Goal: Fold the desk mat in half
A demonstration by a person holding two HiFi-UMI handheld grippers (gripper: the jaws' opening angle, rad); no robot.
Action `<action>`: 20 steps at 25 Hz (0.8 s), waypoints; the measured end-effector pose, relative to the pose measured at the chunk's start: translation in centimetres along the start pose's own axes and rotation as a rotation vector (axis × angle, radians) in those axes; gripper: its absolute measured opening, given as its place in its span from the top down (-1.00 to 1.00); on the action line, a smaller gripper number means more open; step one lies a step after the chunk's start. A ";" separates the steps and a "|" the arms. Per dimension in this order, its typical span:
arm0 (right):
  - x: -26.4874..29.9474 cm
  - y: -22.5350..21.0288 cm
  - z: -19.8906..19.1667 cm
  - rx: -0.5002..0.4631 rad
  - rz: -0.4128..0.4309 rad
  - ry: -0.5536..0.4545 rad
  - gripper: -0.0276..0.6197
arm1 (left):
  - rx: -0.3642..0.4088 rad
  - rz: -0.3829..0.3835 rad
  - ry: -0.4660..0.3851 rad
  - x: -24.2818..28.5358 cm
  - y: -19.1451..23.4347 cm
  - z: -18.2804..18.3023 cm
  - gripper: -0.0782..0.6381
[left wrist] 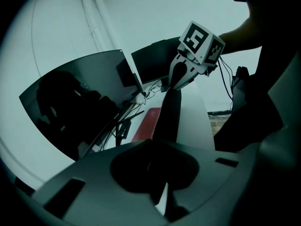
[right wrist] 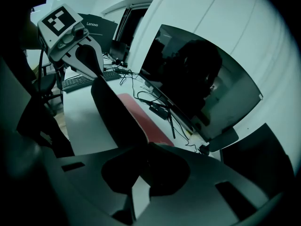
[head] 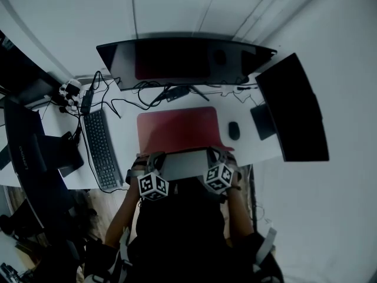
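Observation:
The red desk mat (head: 179, 128) lies on the white desk (head: 244, 149) in front of the monitor. Its near edge is raised off the desk and shows a grey underside (head: 184, 165). My left gripper (head: 152, 160) is shut on the mat's near left corner and my right gripper (head: 217, 157) on the near right corner. In the left gripper view the lifted edge (left wrist: 169, 117) runs dark from my jaws (left wrist: 157, 166) up to the right gripper (left wrist: 181, 76). The right gripper view shows the same flap (right wrist: 117, 112) stretched between my jaws (right wrist: 146, 166) and the left gripper (right wrist: 87, 62), with the red top (right wrist: 148, 124) beyond.
A wide curved monitor (head: 182, 61) stands behind the mat with cables (head: 147, 96) under it. A keyboard (head: 103, 149) lies to the left, a mouse (head: 234, 130) to the right. A second dark screen (head: 294, 108) stands at the right, dark equipment (head: 35, 152) at the left.

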State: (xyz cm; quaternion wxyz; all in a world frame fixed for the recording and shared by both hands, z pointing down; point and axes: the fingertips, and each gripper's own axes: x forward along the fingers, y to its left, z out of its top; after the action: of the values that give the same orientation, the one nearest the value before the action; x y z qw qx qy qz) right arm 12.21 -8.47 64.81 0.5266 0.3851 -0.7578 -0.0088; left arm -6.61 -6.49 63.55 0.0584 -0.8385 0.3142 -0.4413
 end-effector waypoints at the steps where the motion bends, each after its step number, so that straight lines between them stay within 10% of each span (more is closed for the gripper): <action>1: 0.2 -0.6 0.6 -0.003 -0.010 -0.006 0.86 | 0.006 0.009 -0.002 0.1 0.7 0.1 0.73; 20: 7.9 -9.1 8.8 -0.067 0.019 -0.092 0.86 | -0.028 0.079 0.058 5.8 12.3 0.8 0.73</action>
State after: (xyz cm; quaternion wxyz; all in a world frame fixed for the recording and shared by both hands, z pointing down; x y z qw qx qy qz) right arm 9.21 -22.96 63.32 0.5038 0.3593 -0.7842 -0.0471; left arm -9.48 -19.81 62.53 0.0546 -0.8131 0.3548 -0.4583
